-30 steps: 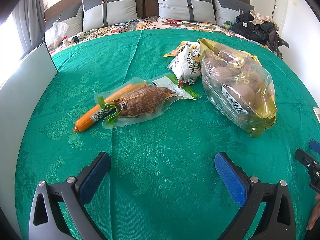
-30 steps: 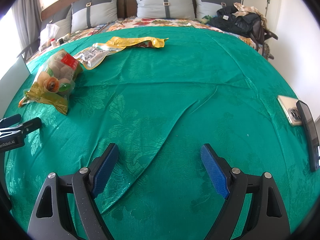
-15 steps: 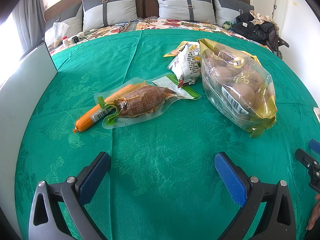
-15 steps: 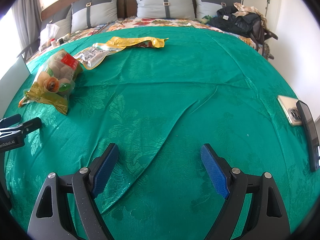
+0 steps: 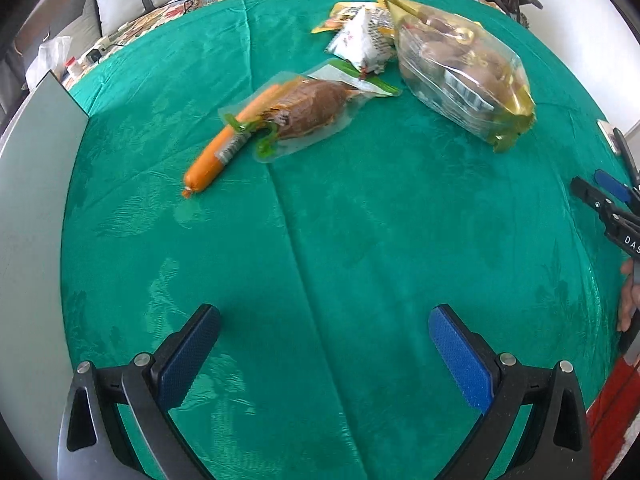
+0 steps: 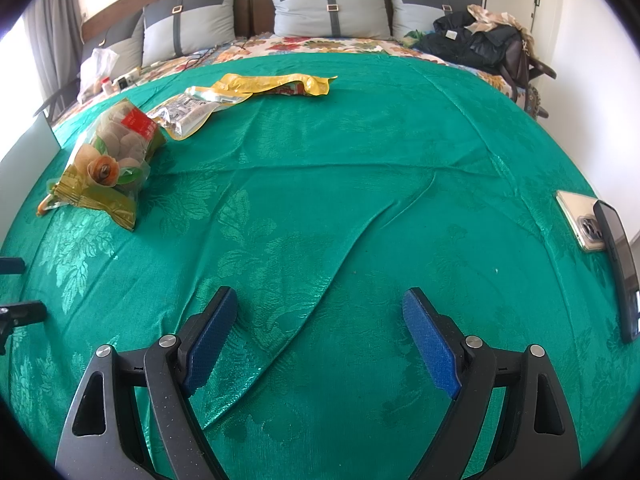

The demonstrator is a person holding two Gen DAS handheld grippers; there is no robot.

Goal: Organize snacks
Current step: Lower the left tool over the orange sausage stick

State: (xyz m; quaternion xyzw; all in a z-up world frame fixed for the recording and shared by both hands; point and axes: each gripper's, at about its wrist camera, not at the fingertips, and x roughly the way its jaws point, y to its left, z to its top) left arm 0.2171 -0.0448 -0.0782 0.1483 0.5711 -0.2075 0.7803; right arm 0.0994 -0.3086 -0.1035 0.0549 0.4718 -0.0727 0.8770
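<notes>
Both claws released, empty — we should steer the left gripper (image 5: pixel 324 344) squarely over the orange tube sausage (image 5: pixel 216 152), upper left; right gripper (image 6: pixel 316 328) idle.

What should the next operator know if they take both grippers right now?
Left gripper: open, holding nothing, over bare green cloth.
Right gripper: open, holding nothing, over a crease in the cloth.
Snacks, all loose on the cloth: orange sausage tucked partly under the clear meat pack; white pouch and yellow packet behind it; big clear bag to the right.
Two phones lie at the cloth's right edge; leave them.
Done: nothing grouped yet.
Left: all of the sorting; the sausage looks the nearest pick for the left gripper.
</notes>
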